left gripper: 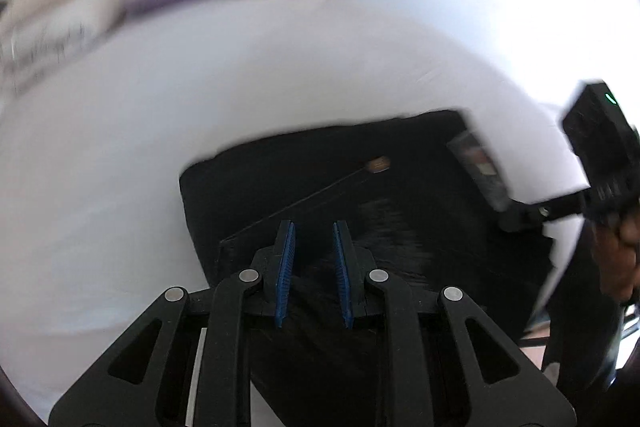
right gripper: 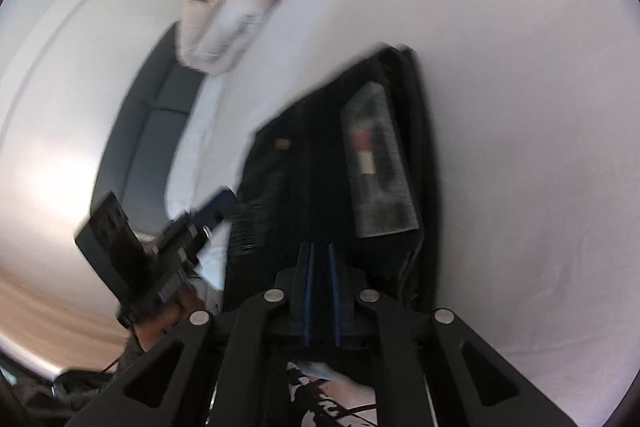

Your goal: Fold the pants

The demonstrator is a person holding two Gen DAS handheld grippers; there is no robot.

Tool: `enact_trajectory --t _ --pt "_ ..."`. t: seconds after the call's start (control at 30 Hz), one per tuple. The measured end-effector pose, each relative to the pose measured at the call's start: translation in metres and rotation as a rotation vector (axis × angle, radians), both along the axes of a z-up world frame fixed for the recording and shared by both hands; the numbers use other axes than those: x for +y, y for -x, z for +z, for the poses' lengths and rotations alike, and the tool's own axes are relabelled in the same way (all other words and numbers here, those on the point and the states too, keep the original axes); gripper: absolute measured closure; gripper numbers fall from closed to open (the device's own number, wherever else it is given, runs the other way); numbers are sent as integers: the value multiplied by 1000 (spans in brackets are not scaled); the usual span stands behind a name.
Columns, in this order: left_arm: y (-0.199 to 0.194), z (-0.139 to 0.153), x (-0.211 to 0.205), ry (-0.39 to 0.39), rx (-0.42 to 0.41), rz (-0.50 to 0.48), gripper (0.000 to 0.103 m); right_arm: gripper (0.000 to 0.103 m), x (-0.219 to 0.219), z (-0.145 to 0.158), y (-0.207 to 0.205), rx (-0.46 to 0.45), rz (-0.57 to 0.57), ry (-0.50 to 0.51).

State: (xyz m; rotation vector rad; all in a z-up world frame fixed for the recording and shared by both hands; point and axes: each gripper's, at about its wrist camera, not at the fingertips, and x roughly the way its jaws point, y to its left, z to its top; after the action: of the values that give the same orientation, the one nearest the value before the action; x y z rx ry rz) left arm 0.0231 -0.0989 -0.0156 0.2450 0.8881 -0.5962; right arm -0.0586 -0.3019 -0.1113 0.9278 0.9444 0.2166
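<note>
Two tools work over black pants (left gripper: 340, 187) that lie folded into a compact block on a white bed (left gripper: 280, 67). The left tool (left gripper: 313, 231) hangs above the near part of the pants, its blue pads (left gripper: 285, 267) a small way apart with nothing pressed between them, so it holds nothing. The right tool (right gripper: 319, 251) has its pads brought fully together; dark cloth lies just ahead of and under its tips, but I cannot tell if any fabric is pinched. A grey label (right gripper: 376, 163) sits on the pants ahead of the right tool, slightly to its right. I judge the fold is nearly complete. In the right view, the left hand (right gripper: 168, 319) grips its tool from below, angled down toward the edge of the pants. Both tools point downward at the bed.
</note>
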Motion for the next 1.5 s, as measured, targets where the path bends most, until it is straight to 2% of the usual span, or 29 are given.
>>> enact_trajectory --t 0.1,0.2,0.3,0.43,0.5,0.63,0.73,0.83,1.07,1.13,1.2,1.27,1.37,1.4,1.5 --pt "-8 -15 5 1 36 17 85 103 -9 -10 5 -16 -32 -43" --pt "17 -18 4 -50 -25 33 88 103 -10 -11 11 -42 -37 -26" --pt "51 -20 12 -30 -48 21 88 103 -11 -14 15 -52 -56 -45" --pt "96 -24 12 -103 -123 -12 88 103 -9 -9 25 -61 -61 -37" --pt "105 -26 15 -119 -132 2 88 103 -4 -5 40 -67 -52 -23" --pt "111 -32 19 -105 -106 26 88 103 11 8 62 -91 -5 13" --pt "118 -30 12 -126 -108 24 88 103 12 -8 72 -71 -14 2" --pt "114 -30 11 -121 -97 24 88 103 6 -18 77 -106 -35 -47" --pt "111 -31 8 -130 -95 29 88 103 11 4 80 -127 -6 19" --pt "113 -30 8 -128 -95 30 88 97 13 14 81 -144 -1 33" --pt "112 -31 7 -125 -94 32 88 82 12 25 83 -172 -10 35" --pt "112 -27 10 -109 -90 40 87 60 6 37 84 -194 -40 54" --pt "111 -11 23 -24 -64 53 85 47 -7 45 82 -198 -79 86" --pt "111 -4 30 8 -66 63 79 46 -13 46 80 -185 -89 95" --pt "104 15 55 113 -79 109 3 41 -25 41 72 -146 -100 99"
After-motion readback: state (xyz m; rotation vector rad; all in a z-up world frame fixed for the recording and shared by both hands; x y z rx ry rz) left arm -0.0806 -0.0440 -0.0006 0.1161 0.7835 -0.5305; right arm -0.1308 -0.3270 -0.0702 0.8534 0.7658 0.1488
